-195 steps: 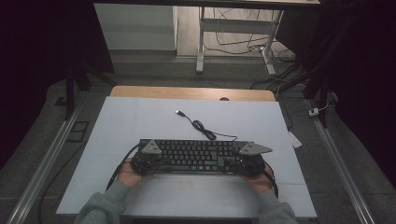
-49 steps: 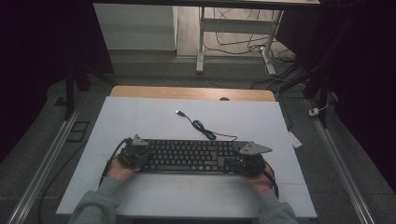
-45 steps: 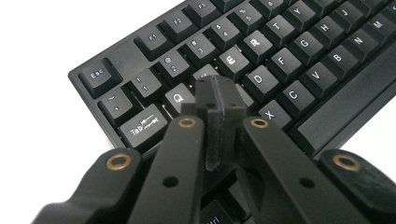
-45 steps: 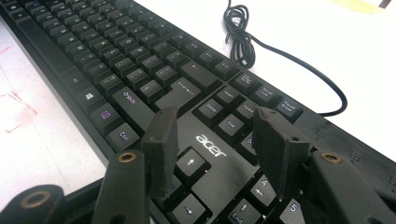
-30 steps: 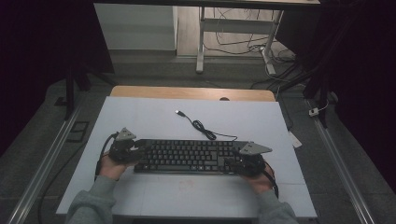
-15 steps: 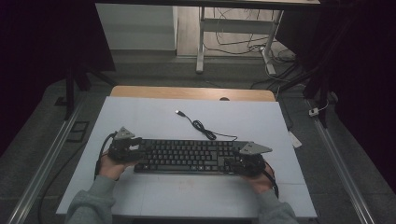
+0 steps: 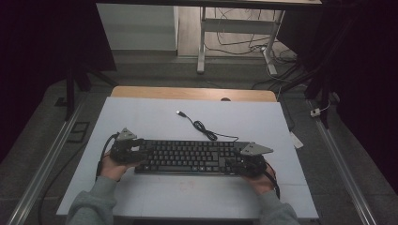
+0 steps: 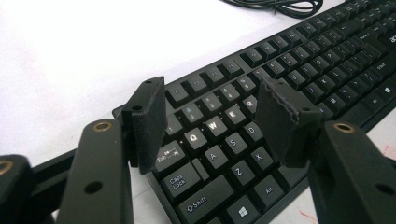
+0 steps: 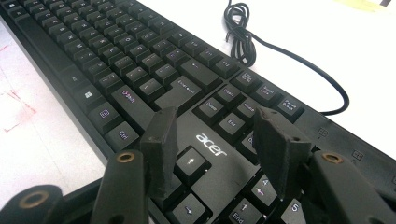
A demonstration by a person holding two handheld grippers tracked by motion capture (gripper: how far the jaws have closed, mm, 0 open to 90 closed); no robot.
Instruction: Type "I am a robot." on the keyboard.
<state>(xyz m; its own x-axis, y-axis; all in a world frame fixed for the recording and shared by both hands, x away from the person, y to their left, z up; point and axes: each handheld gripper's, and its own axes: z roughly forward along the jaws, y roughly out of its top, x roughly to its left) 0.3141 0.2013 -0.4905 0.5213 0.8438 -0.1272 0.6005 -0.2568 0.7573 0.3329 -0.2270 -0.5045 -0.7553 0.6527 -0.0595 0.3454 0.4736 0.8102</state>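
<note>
Moved: left tool (image 7: 127, 151) shifted off keyboard (image 7: 187, 157) end, jaws just opened wide, nothing gripped | right tool (image 7: 248, 164) wide over arrow keys | keyboard flat, lower centre of tabletop (image 7: 141, 112) | judged: release half done, right withdrawal left

Left hand-held gripper (image 7: 133, 152) low and level, gripped from behind by a hand (image 7: 112, 168) on a grey-sleeved forearm rising from the bottom edge; jaws just opened and now wide apart, nothing pressed between the pads (image 8: 149, 122). Right hand-held gripper (image 7: 240, 164) likewise low, jaws spread wide and pads (image 9: 161, 147) pressing nothing, its hand (image 7: 261, 180) tucked behind it.
</note>
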